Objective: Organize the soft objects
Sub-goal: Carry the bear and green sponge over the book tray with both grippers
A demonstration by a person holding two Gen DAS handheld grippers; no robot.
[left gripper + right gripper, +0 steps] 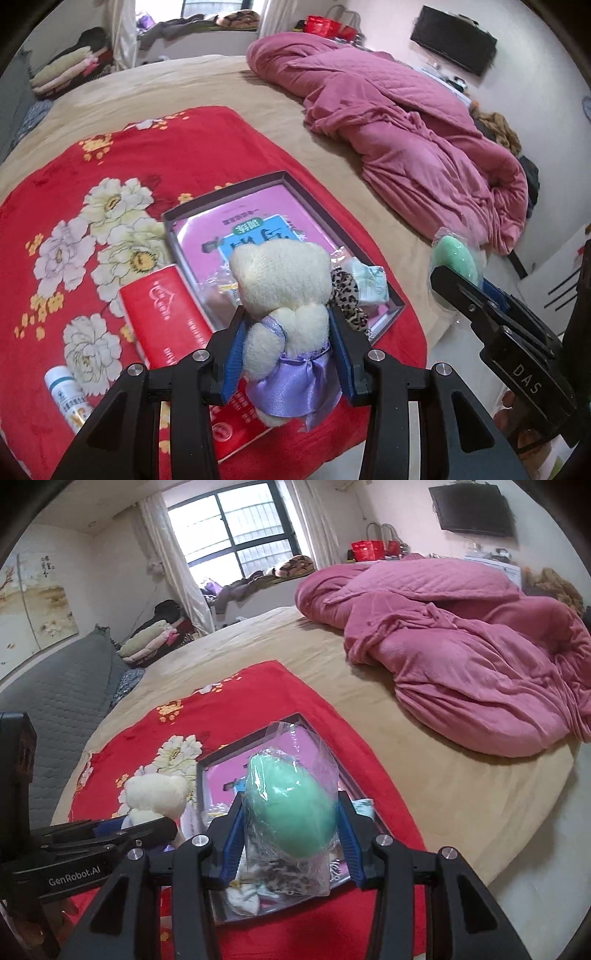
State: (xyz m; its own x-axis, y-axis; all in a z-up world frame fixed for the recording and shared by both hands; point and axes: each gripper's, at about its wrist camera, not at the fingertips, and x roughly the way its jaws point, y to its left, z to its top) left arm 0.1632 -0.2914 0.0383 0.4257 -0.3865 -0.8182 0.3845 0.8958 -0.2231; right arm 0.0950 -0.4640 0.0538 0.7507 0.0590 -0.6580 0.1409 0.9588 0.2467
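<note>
- Nearest to the left wrist camera, the left gripper (288, 354) pinches a cream plush bear (284, 295) in a purple satin dress between its blue pads, above the near edge of the shallow box (284, 177).
- The right gripper (291, 834) pinches a green sponge egg in clear wrap (291, 805), also over the box.
- The box lies on a red floral blanket (147, 155) on the bed. A leopard-print scrunchie (345, 295) and a small wrapped packet (369, 284) already lie in its right part.
- A red carton (166, 317) and a white bottle (68, 395) lie left of the box.
- The task seems about half done: two soft things are in, and two held ones are not yet set down.
</note>
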